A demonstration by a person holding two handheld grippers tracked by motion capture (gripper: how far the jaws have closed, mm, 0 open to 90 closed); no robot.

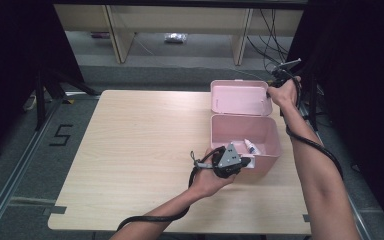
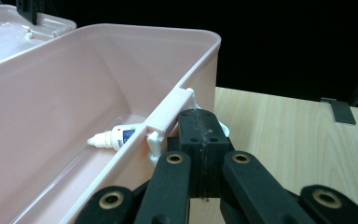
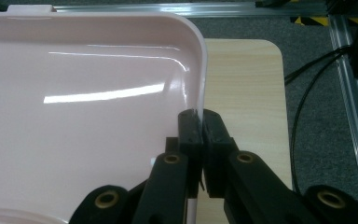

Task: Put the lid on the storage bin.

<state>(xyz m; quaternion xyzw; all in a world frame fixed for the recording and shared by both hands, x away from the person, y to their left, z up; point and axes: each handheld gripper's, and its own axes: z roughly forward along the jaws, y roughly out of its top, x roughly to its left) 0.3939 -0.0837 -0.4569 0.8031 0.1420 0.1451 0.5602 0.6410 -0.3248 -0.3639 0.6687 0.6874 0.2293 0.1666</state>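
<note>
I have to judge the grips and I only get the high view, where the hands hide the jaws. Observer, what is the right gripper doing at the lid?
Observer: The right gripper is shut on the side rim of the open lid, one pad on each face of the rim.
Operator: And the left one, at the front of the box?
Observer: The left gripper is shut on the white latch tab that hangs off the box at its front rim.
Operator: I see something small inside. What is it?
Observer: A small white dropper bottle with a blue label, lying on its side on the box floor, its tip pointing away from the front wall.
</note>
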